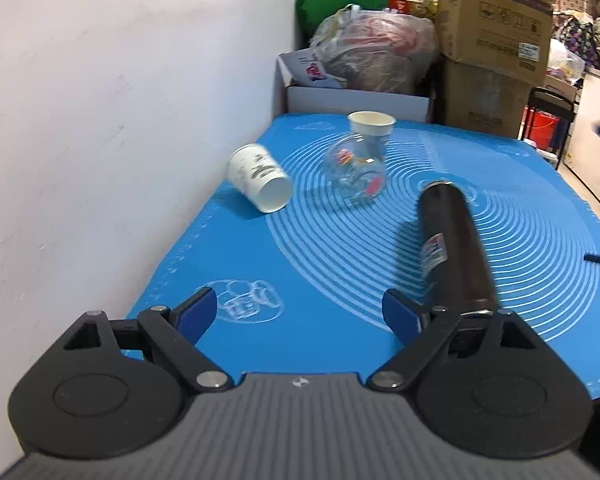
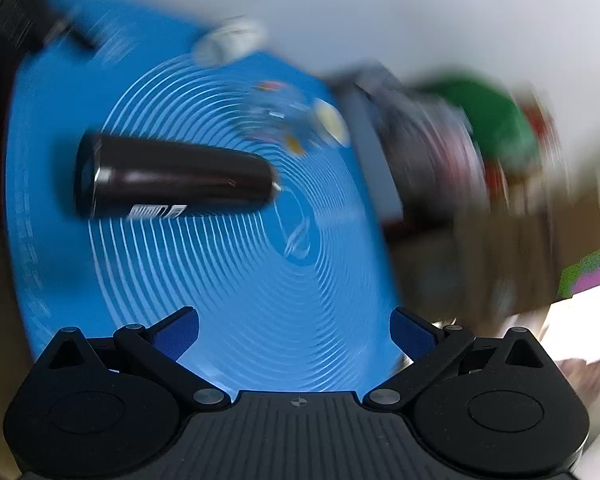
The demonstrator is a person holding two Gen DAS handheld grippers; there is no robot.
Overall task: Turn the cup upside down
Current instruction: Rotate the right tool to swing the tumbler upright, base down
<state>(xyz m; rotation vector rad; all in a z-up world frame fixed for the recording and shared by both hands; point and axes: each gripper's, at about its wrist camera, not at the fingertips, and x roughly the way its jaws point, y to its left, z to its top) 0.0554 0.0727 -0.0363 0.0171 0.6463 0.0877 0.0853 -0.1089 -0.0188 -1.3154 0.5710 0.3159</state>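
**A:** Down at the bottom of the left wrist view, the left tongs (image 1: 296, 312) are spread wide, nothing between the blue pads, just hanging over the near edge of the blue mat (image 1: 332, 272) on the desk. Same story on the right?

**B:** Yep, right tongs (image 2: 294, 334) are gaping wide too, empty, above the mat's ring pattern (image 2: 260, 280). That view is super smeared though.

**A:** Going outward: a black tumbler (image 1: 454, 248) lies on its side just past the left tongs' right finger. Further back, a white paper cup (image 1: 260, 178) is tipped over near the wall, mouth facing the camera.

**B:** And the clear glass cup (image 1: 356, 170) with the colourful print sits mid-mat, looks tilted, hard to say more. Right behind it another paper cup (image 1: 371, 123) stands upright, mouth up.

**A:** Past the desk edge it's clutter: cardboard boxes (image 1: 496, 28), a plastic bag (image 1: 376, 48).

**B:** In my view the tumbler (image 2: 176, 176) is sideways too; cups are just blurs.
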